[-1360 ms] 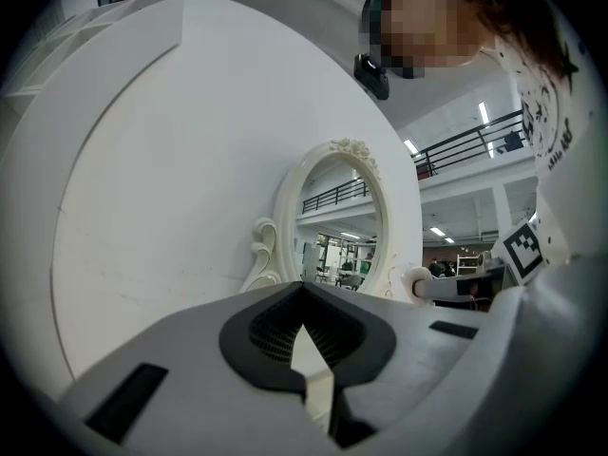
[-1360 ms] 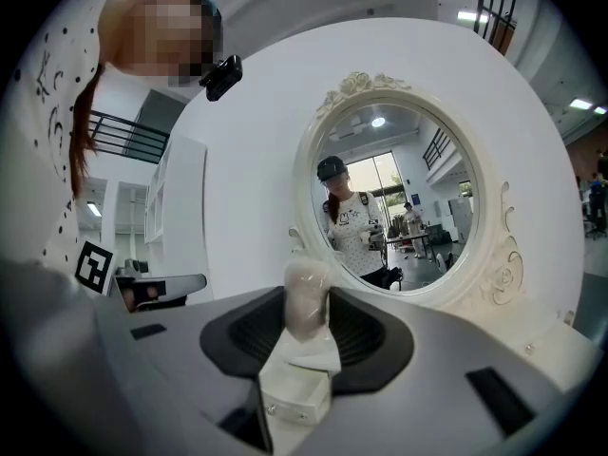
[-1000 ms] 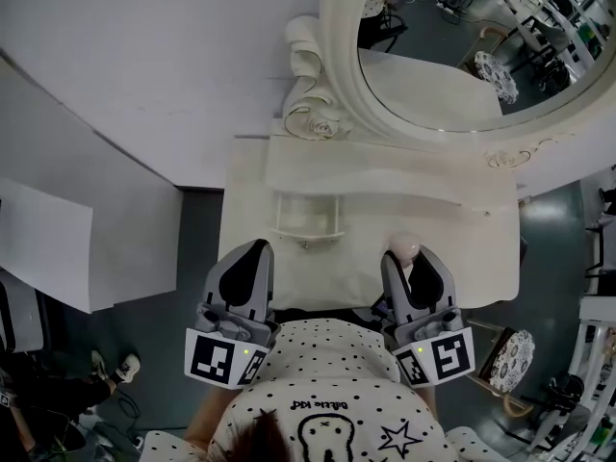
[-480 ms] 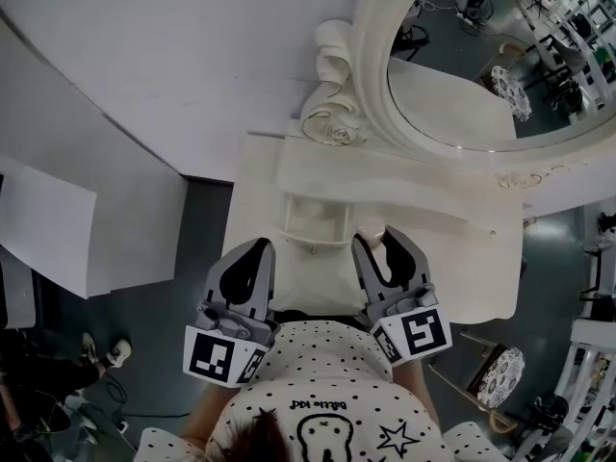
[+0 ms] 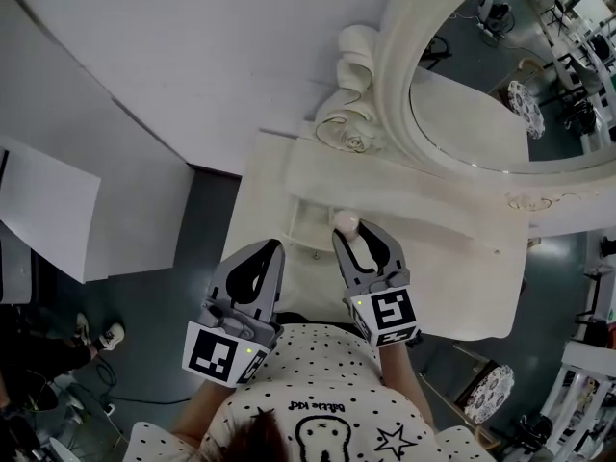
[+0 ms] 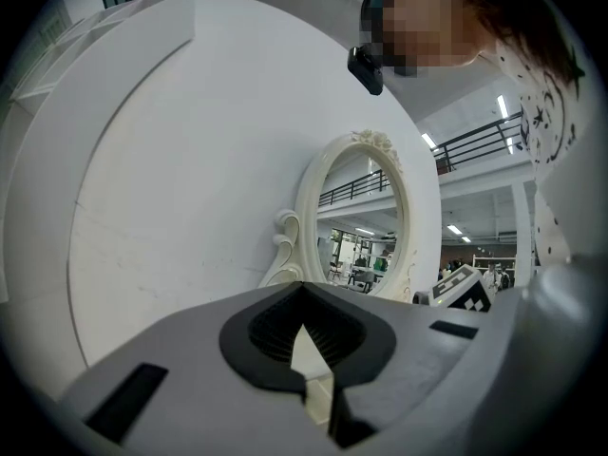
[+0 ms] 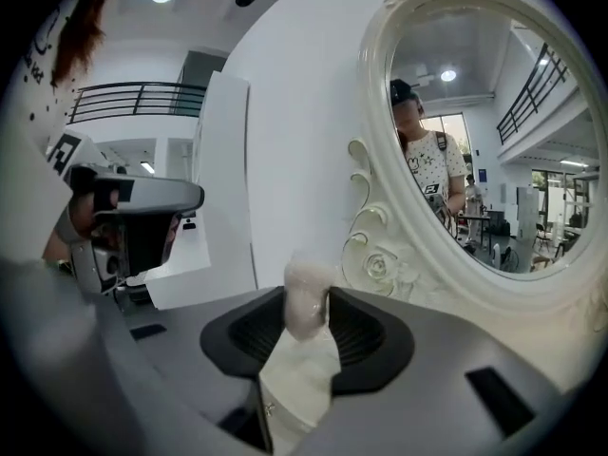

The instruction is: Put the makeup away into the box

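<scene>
A pale pink makeup sponge [image 5: 346, 222] is pinched in my right gripper [image 5: 353, 234], which is shut on it. In the right gripper view the sponge [image 7: 306, 293] sticks out past the fingertips of the right gripper [image 7: 308, 329]. It hangs over a small white box [image 5: 301, 222] on the dressing table [image 5: 452, 277], and the jaws hide part of the box. My left gripper [image 5: 270, 248] hovers beside it at the table's near left edge. In its own view the left gripper [image 6: 303, 302] has its jaws together with nothing between them.
A big oval mirror in an ornate white frame [image 5: 385, 85] rises at the back of the table against a white wall. A white panel [image 5: 48, 210] stands to the left over grey floor. A patterned stool [image 5: 486, 393] sits at the lower right.
My right gripper has carried the sponge leftward and down, from the table's middle to above the small box. The left gripper has stayed put.
</scene>
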`<state>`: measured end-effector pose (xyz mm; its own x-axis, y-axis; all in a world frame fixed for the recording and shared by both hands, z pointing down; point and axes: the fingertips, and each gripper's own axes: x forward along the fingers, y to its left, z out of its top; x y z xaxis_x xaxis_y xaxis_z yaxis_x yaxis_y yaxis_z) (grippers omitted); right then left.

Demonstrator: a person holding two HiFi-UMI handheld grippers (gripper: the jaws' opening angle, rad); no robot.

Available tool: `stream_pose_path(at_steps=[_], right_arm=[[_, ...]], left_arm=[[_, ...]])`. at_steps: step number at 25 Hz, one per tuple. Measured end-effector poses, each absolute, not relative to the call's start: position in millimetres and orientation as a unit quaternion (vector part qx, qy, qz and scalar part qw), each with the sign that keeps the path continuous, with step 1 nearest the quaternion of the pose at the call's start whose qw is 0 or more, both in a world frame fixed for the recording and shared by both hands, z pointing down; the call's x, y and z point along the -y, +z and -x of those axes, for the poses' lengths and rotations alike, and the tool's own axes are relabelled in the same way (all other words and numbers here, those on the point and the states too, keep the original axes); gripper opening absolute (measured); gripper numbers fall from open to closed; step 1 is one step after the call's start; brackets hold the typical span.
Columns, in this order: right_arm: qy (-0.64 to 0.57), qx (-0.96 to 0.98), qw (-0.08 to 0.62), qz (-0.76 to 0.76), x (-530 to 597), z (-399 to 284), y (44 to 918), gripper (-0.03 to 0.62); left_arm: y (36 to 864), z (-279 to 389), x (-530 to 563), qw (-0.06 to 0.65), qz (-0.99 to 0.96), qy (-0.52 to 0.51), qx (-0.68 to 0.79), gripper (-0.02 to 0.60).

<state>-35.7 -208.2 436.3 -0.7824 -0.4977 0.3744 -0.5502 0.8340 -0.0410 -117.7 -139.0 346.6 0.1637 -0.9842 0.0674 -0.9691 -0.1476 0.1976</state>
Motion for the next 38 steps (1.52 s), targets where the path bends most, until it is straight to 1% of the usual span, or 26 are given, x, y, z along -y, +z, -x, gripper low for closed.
stream_pose_path(at_steps=[12, 20, 31, 38], right_arm=[[0.105, 0.935, 0.244, -0.236, 210.5, 59.0, 501.0, 0.146], [0.155, 0.921, 0.275, -0.226, 212.0, 62.6, 540.5, 0.146], [0.169, 0.907, 0.32, -0.216, 209.2, 62.6, 571.7, 0.147], [0.166, 0.905, 0.328, -0.215, 208.3, 63.7, 572.9, 0.155]], left_arm=[[353.0, 119.0, 151.4, 0.113, -0.75, -0.037, 0.65, -0.005], [358.6, 123.8, 155.1, 0.124, -0.742, -0.035, 0.658, -0.005], [361.3, 129.5, 154.1, 0.131, -0.732, -0.036, 0.667, -0.005], [360.7, 128.4, 154.1, 0.132, -0.732, -0.038, 0.667, -0.005]])
